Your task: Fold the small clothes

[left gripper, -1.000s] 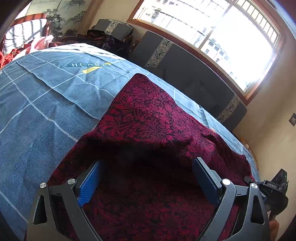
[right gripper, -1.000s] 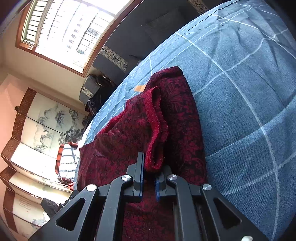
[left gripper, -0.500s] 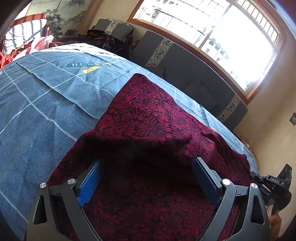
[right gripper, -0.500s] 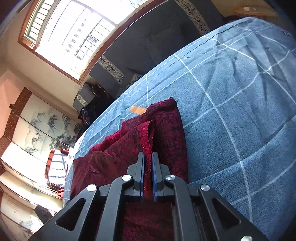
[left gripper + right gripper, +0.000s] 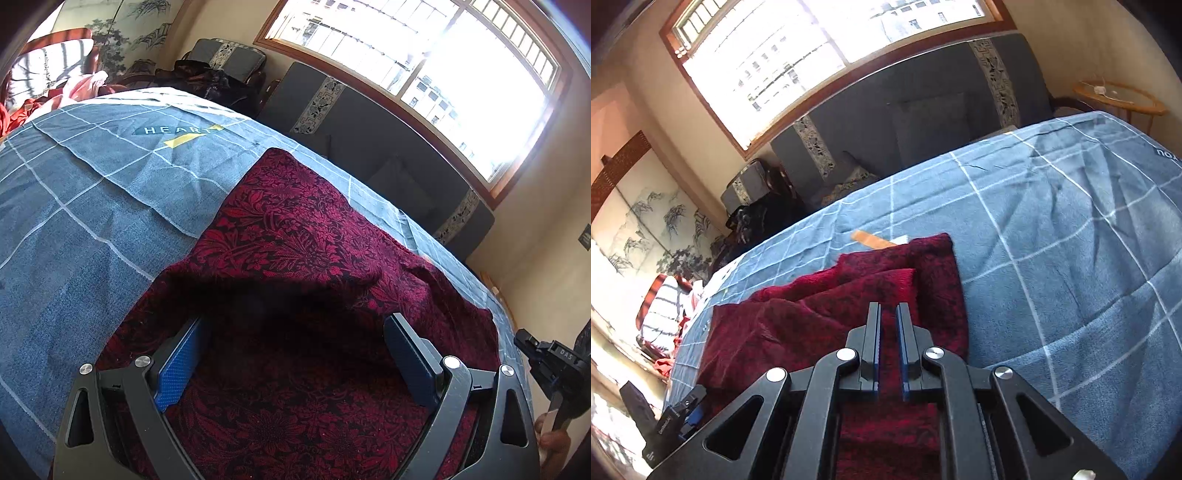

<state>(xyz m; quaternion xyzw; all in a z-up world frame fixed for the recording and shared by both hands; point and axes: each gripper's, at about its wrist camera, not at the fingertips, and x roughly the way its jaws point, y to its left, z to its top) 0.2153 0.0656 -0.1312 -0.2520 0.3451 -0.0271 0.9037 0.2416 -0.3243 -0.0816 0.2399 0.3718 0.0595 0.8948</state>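
Observation:
A dark red garment (image 5: 295,221) with a floral pattern lies on the blue checked bed cover (image 5: 92,206). My left gripper (image 5: 295,319) stands wide open and low over it, its tips tucked under a raised fold. In the right wrist view the garment (image 5: 798,325) is bunched in folds. My right gripper (image 5: 888,306) is nearly shut, with a lifted edge of the red cloth in the narrow gap, and its jaws are opening slightly. The right gripper (image 5: 550,362) also shows at the right edge of the left wrist view.
A dark bench (image 5: 923,110) runs under the window beyond the bed. A round side table (image 5: 1119,98) stands at the far right. Striped and red clothes (image 5: 55,85) are piled at the bed's far left. The bed cover (image 5: 1071,258) lies bare right of the garment.
My right gripper has risen and rolled, bringing the pinched garment edge up with it. My left gripper has stayed in place and open.

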